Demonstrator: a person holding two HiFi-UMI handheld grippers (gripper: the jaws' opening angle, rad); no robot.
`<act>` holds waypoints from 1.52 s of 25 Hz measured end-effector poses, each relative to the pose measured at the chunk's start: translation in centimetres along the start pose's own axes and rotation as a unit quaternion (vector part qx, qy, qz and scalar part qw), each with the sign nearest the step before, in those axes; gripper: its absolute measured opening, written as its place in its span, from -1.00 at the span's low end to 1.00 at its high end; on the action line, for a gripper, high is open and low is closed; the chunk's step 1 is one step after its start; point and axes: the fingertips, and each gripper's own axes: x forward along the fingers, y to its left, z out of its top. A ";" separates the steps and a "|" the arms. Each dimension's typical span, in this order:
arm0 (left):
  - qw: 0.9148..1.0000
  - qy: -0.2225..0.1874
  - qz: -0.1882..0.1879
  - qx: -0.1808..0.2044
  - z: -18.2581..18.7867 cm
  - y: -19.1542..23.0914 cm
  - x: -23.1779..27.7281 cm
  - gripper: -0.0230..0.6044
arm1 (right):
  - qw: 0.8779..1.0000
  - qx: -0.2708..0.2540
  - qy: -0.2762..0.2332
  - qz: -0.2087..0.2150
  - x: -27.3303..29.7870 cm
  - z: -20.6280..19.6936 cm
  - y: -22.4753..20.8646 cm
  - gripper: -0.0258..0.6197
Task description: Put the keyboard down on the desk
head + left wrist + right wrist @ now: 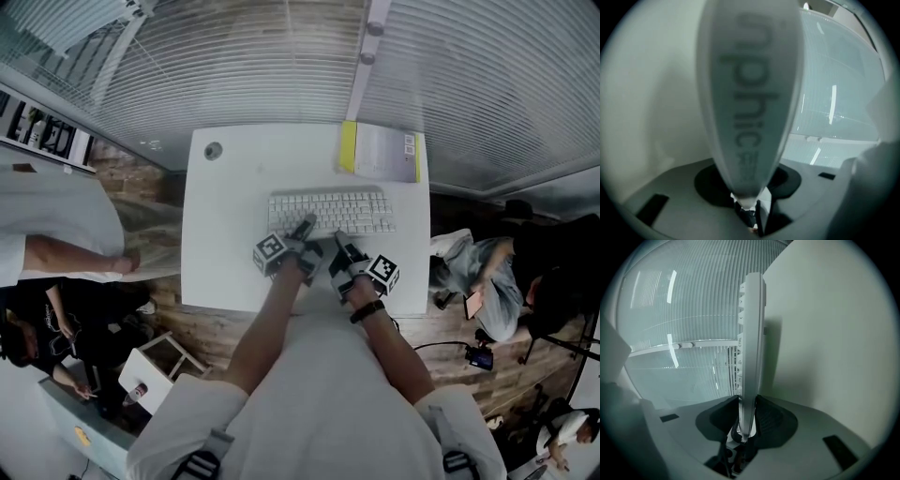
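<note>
Squarely in the middle of the white desk [220, 272] lies the white keyboard [330, 213], keys up, its long side running across the head view. Both grippers meet it at its near edge: the left gripper [306, 228] left of the middle, the right gripper [339, 247] just beside it. In the left gripper view the keyboard shows edge-on, with grey printed letters on its face. It fills the gap between the jaws, which are clamped on it. The right gripper's jaws likewise press on the keyboard's thin edge, one dark pad on each side. Whether the keyboard rests fully on the desk or hangs just above it is hard to tell from these angles. Behind it, near the desk's far edge, lies a yellow-edged box [380, 152]. A round cap [214, 150] sits in the far left corner.
</note>
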 end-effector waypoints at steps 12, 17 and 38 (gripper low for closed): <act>0.993 0.072 0.024 0.087 -3.4 1.7 -5.1 -0.42 | 1.000 0.008 -0.004 -0.013 -0.3 0.1 -2.5 -0.55; 0.994 0.065 0.026 0.082 -3.6 2.6 -5.8 -0.41 | 0.999 0.025 -0.013 -0.037 -0.3 0.5 -4.3 -0.55; 0.982 0.081 0.004 0.173 -2.8 -2.8 -6.4 -0.41 | 0.974 -0.141 0.044 -0.171 -2.1 1.1 -2.7 -0.38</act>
